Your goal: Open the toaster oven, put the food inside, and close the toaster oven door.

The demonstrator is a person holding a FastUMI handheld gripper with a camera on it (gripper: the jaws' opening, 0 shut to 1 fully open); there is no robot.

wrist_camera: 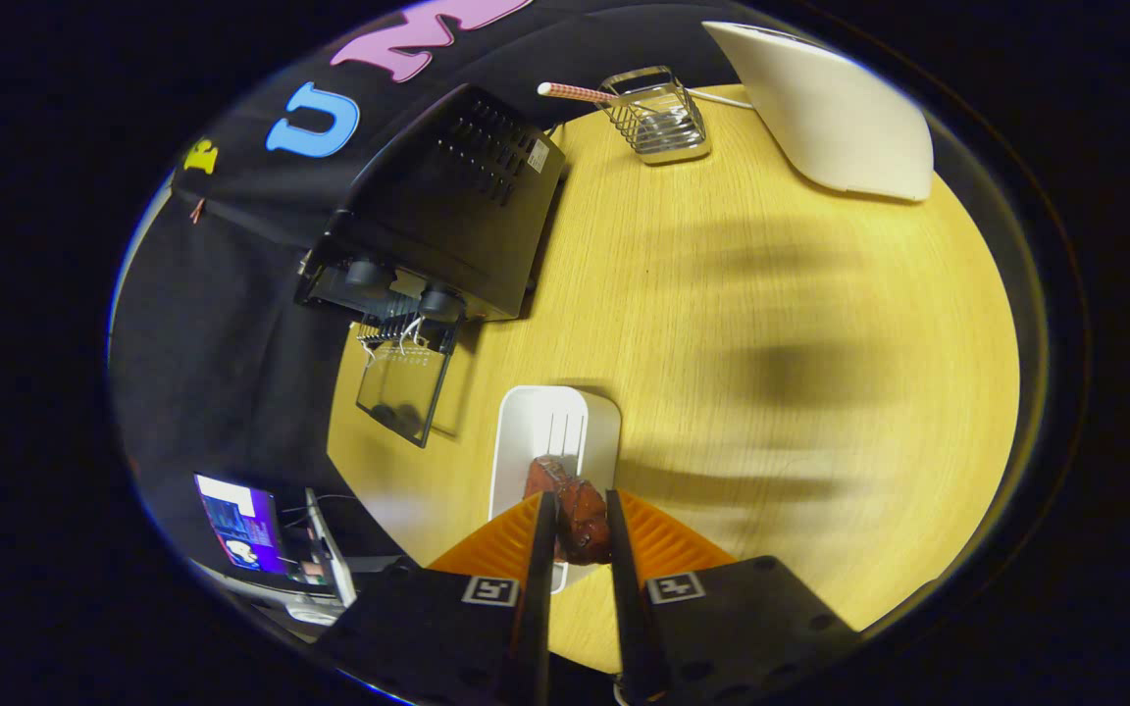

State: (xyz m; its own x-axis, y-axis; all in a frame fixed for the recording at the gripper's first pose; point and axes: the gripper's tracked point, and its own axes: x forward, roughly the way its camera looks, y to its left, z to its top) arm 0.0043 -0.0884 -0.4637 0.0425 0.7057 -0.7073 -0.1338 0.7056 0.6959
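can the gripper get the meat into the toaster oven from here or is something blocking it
Probably yes. The gripper is shut on the meat above the white tray; the toaster oven door lies open, with bare table between.

claw (580, 515) clamped on meat (580, 515) | over white tray (553, 431) | toaster oven (447, 216) door down

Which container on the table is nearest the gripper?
The white tray just ahead of the fingers, beneath the gripped food. The wire basket stands far beyond, near the toaster oven.
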